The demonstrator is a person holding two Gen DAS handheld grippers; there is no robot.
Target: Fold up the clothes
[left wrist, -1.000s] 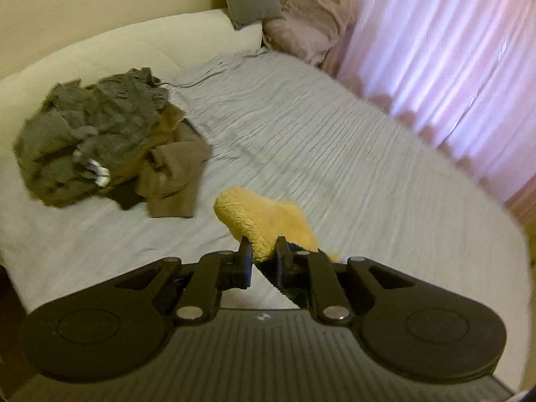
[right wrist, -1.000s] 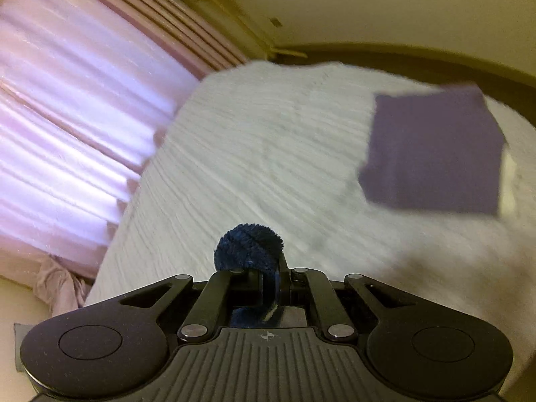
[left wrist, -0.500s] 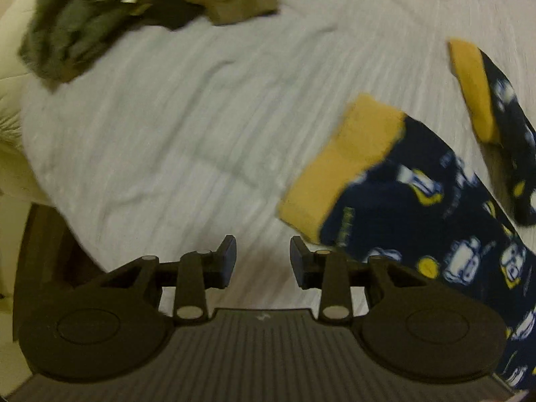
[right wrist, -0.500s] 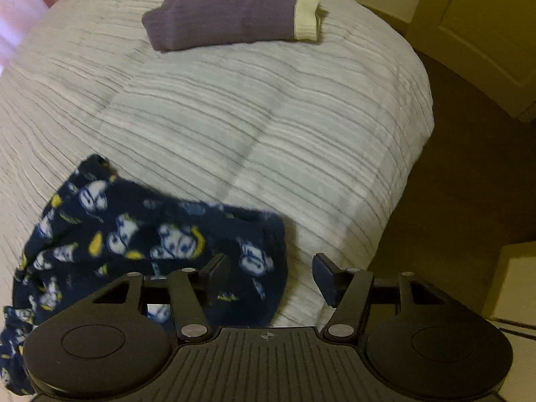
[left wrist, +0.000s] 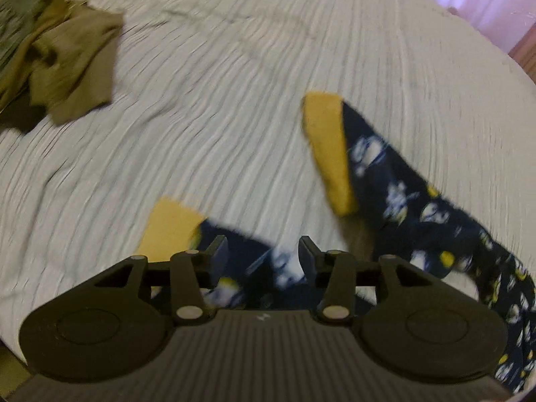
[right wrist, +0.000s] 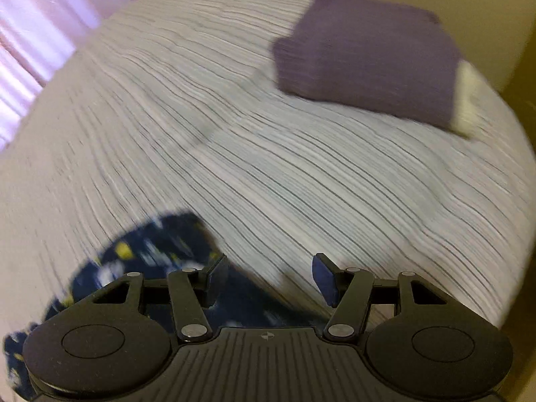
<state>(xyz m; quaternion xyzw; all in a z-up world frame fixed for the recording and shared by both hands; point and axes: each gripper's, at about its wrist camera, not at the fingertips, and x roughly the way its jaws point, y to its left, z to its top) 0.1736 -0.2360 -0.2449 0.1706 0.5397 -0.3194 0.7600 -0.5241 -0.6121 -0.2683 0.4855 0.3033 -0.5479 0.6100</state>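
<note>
The navy pyjama trousers point(left wrist: 395, 194) lie spread on the bed, dark fleece printed with small white and yellow figures, each leg ending in a broad mustard-yellow cuff. In the left wrist view one cuff point(left wrist: 169, 227) sits just ahead of the left tongs' point(left wrist: 259, 256) left finger, the leg running back under the fingers; the other cuff point(left wrist: 326, 152) lies further ahead and to the right, its leg trailing down the right edge of the frame. The left tongs stand wide apart, gripping nothing, over the near leg.

In the right wrist view the blurred navy fabric point(right wrist: 150, 251) lies below and left of the right tongs point(right wrist: 268, 276), passing under the left finger. These too are spread wide and empty.

The striped grey-white bedspread point(left wrist: 234, 83) lies bare between the legs and beyond. Ahead and far left of the left tongs sits a crumpled heap of olive-brown and grey-green clothes point(left wrist: 63, 63). Ahead and right of the right tongs rests a folded purple knit with a cream edge point(right wrist: 368, 57), well apart from the trousers. Pink curtains point(right wrist: 37, 37) hang beyond the bed.
</note>
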